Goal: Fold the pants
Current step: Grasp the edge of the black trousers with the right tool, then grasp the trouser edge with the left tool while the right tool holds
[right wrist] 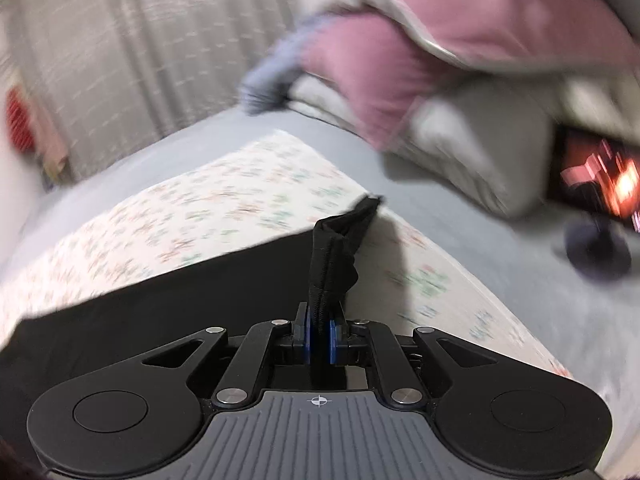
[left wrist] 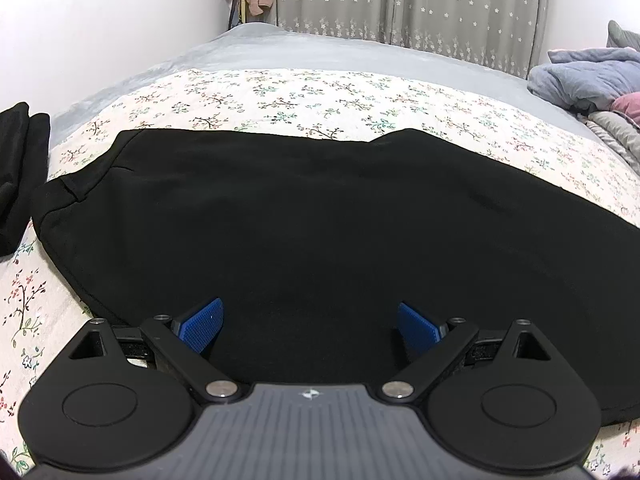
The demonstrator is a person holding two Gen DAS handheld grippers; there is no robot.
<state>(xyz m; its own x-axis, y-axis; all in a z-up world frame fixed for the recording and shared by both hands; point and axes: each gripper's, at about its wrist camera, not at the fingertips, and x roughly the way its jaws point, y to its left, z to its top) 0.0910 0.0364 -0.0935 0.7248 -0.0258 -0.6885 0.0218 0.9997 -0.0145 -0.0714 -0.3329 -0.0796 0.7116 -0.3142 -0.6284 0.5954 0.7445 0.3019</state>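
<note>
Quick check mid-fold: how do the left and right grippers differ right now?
The left gripper has its jaws wide apart, nothing pinched; the right gripper is clamped on a bunched edge of the black pants. The left's view is sharp, over the flat pants; the right's is blurred, the fabric lifted off the floral sheet. Both have blue pads and black linkages.

Floral sheet [left wrist: 280, 96] spread over the grey bed [left wrist: 248, 50], starred curtain [left wrist: 400, 0] behind. Right side: crumpled blue blanket [left wrist: 588, 76], pink bedding [right wrist: 400, 72]. Dark folded clothes [left wrist: 16, 168] sit far left.
</note>
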